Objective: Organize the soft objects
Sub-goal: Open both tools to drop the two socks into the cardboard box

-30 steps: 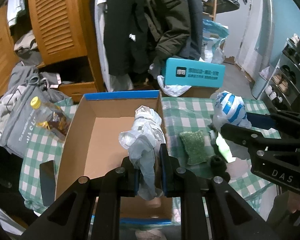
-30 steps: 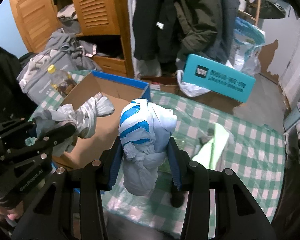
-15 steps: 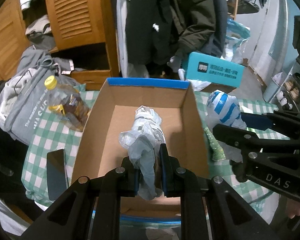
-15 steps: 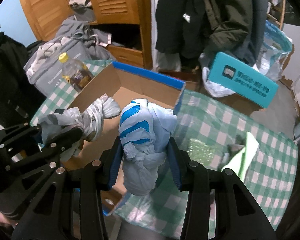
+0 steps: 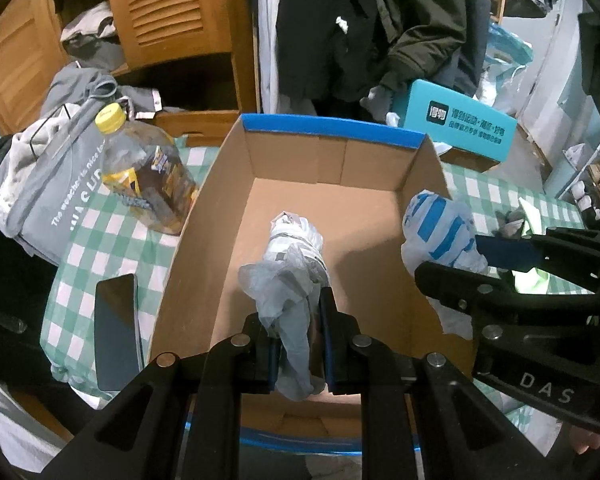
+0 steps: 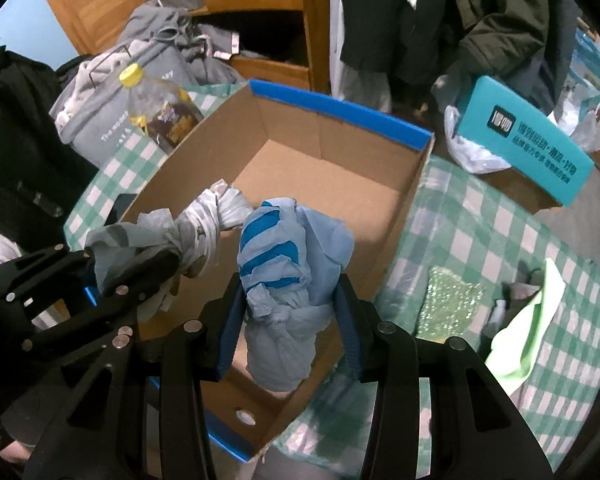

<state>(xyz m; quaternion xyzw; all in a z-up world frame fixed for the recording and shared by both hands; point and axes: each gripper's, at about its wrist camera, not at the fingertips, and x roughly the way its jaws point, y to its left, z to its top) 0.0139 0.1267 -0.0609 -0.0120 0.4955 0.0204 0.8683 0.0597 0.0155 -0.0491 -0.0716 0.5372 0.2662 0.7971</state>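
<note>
Left wrist view is showing "DAS" on the right gripper (image 5: pixel 496 256); a cardboard box (image 5: pixel 380 148) is sitting open on the checked bench (image 5: pixel 100 240). Left gripper (image 5: pixel 300 312) fingers are clenching a grey bundle (image 5: pixel 296 256) over the box; right fingers are grasping a blue-striped bundle (image 6: pixel 292 256) at its edge

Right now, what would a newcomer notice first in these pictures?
Two knotted plastic bags, each clamped in tongs over the open cardboard box: the grey bag in the left tongs, the blue-striped bag in the right tongs. Left of the box, an oil bottle stands on the checked cloth.
</note>
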